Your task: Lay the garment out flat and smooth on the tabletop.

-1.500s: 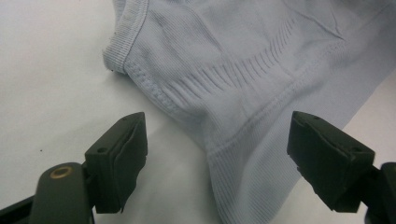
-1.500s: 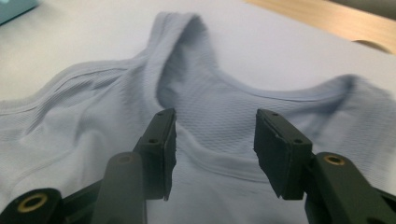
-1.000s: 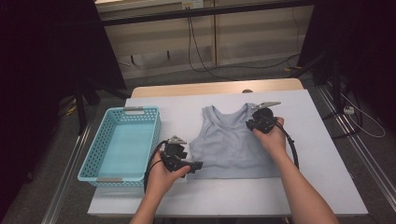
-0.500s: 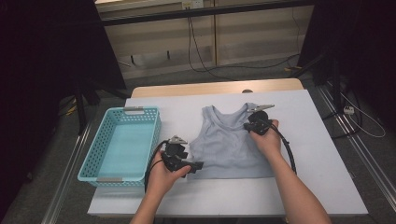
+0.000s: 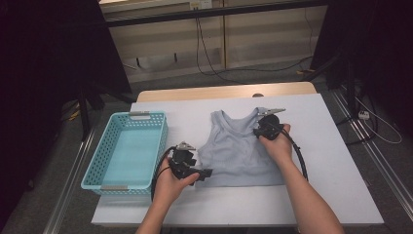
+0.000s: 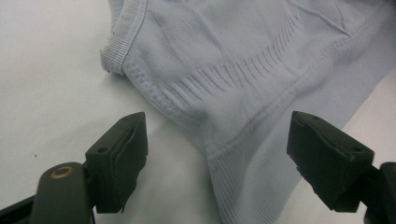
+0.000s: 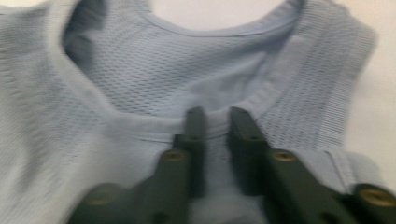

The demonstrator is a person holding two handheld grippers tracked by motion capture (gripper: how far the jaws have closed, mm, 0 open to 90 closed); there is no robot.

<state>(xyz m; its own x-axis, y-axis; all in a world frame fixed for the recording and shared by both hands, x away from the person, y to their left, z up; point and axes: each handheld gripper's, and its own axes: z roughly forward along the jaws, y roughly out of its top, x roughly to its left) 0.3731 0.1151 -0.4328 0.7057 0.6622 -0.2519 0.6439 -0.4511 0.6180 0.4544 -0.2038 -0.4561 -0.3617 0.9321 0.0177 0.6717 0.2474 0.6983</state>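
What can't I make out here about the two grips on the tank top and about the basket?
- Right gripper: jaws nearly together at the tank top armhole; motion blur in its own view hides whether fabric is pinched.
- Left gripper: jaws wide over the hem; the bottom edge cuts off the hem below.
- Basket: in the high view its near wall hides part of the floor.

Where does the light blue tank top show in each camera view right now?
High view: the tank top lies flat mid-table, right of the basket.
Left gripper view: its bottom corner fills the upper right, ahead of the open fingers.
Right gripper view: its neckline and strap lie across the frame.
Shared landmark: the ribbed hem, also in the high view.
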